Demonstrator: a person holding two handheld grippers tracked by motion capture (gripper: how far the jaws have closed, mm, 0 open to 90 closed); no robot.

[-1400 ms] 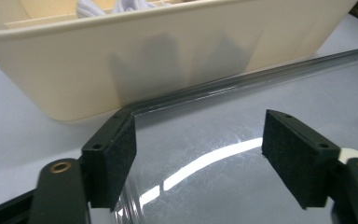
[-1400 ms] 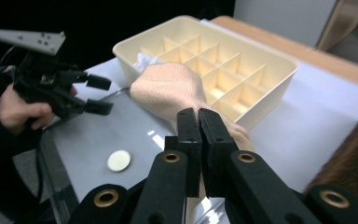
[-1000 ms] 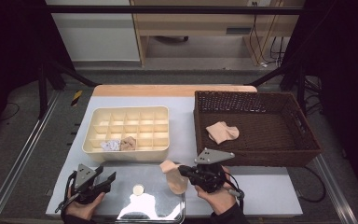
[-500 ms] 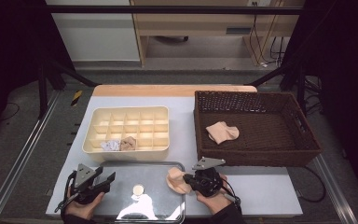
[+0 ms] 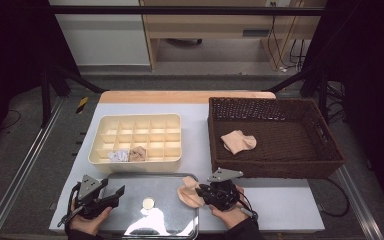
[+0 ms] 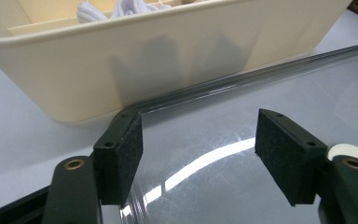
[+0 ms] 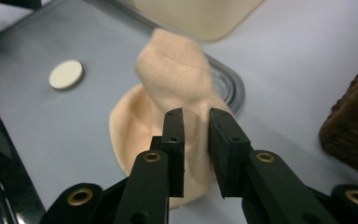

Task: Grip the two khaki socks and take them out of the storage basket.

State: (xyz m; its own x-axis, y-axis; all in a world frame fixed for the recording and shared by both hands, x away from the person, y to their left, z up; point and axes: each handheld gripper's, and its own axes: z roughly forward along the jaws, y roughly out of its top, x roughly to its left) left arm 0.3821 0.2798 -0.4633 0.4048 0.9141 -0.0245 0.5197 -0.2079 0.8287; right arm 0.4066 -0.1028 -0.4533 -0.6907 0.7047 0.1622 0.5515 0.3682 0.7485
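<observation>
White bench [image 5: 280, 210] carried metal tray [image 5: 130, 220]. Peach sock [image 5: 190, 192] lay on tray's right edge, between your right tool [image 5: 206, 192] pads, just loosening. Left tool [image 5: 117, 192] spread wide, empty, well apart from sock.

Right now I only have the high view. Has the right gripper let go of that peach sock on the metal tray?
Observer: In the right gripper view, the right gripper has just been opening its jaws, with the sock between them. I can't tell whether the pads pinch it.
Operator: And the left gripper?
Observer: In its own view, the left gripper has also just been opening its jaws. They stand wide apart with nothing between them, above the tray near its corner.
Operator: What's the white thing in the organiser?
Observer: The left gripper view shows bunched white fabric poking above the wall of the organiser.
</observation>
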